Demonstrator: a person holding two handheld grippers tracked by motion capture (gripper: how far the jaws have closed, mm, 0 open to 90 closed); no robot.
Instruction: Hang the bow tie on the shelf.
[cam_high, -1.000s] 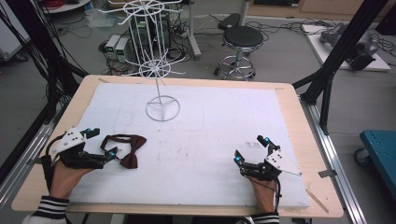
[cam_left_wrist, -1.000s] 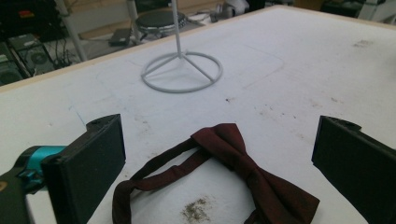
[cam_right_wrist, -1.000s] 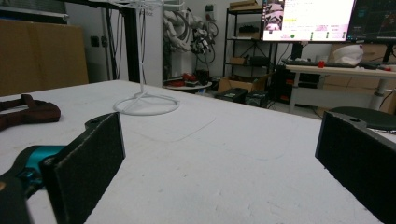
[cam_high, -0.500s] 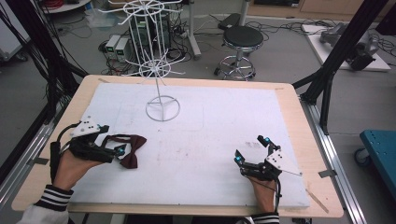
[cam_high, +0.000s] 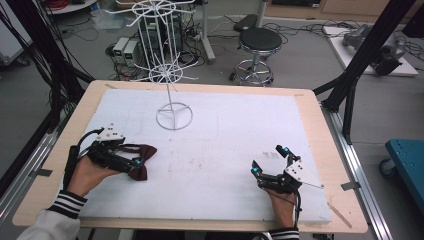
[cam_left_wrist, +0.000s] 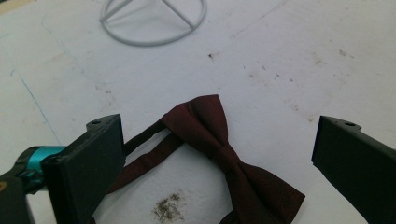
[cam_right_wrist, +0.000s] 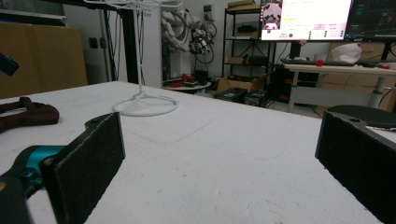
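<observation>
Down at the near left of the white table top (cam_high: 240, 135), the left gripper (cam_high: 131, 159) sits low over a dark red bow tie (cam_high: 141, 160), and its jaws are spread wide. In the left gripper view the bow tie (cam_left_wrist: 219, 149) lies flat on the white surface between the two black jaws, with clear space on either side, so nothing is clamped. One wing of the tie fans up and away from the gripper, the other runs off toward the bottom edge, and its thin strap (cam_left_wrist: 144, 154) trails off toward the left-hand jaw. Just below the knot there is a small patch of dark crumbs (cam_left_wrist: 166, 206) on the table.

Beyond the tie, toward the far side, stands the white wire rack (cam_high: 162, 55), its ring base (cam_high: 174, 116) resting on the white top; that ring (cam_left_wrist: 154, 23) also appears at the top of the left gripper view.

Over on the near right, the right gripper (cam_high: 270, 162) rests close to the table with a hand (cam_high: 281, 210) behind it. Its jaws stand well apart too, holding nothing. Its own view looks low across the table, with the rack's base (cam_right_wrist: 145, 106) ahead and the bow tie (cam_right_wrist: 28, 114) lying at the far left.
</observation>
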